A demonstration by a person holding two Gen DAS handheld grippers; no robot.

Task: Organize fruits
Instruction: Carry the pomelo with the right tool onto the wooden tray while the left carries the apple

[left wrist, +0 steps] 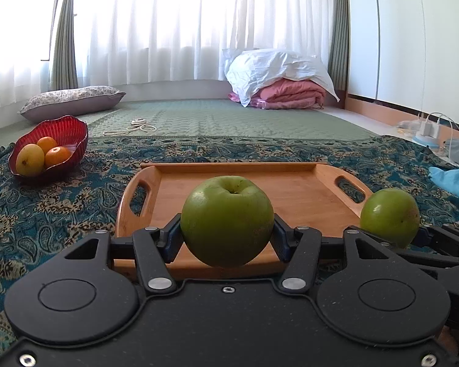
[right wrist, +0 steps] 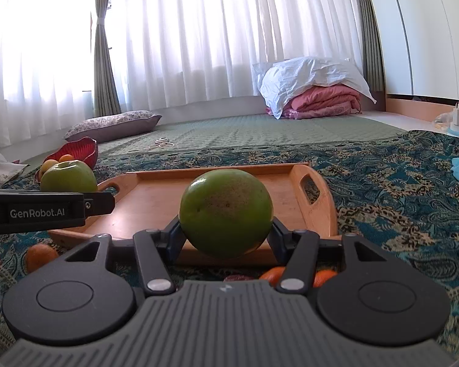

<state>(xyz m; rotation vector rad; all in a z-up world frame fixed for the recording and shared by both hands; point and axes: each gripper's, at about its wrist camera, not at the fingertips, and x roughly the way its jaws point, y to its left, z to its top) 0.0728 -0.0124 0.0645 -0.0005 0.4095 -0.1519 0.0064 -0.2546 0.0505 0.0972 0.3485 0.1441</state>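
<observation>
My left gripper [left wrist: 227, 229] is shut on a green apple [left wrist: 227, 220], stem up, held over the near edge of a wooden tray [left wrist: 306, 195]. My right gripper [right wrist: 225, 229] is shut on a second green apple [right wrist: 225, 212], held over the same tray [right wrist: 156, 202]. Each apple also shows in the other view, the right one [left wrist: 390, 215] and the left one [right wrist: 69, 177]. A red bowl [left wrist: 73, 128] at the far left holds two oranges and a yellow fruit [left wrist: 30, 159]. Loose oranges [right wrist: 39, 255] lie on the cloth below my right gripper.
The tray stands on a blue patterned cloth [left wrist: 61, 214] over a green mat [left wrist: 229, 119]. A pillow [left wrist: 73, 99] lies at the back left, folded bedding [left wrist: 278, 85] at the back right. Chargers and cables [left wrist: 428, 128] are at the right, a cord [left wrist: 137, 127] on the mat.
</observation>
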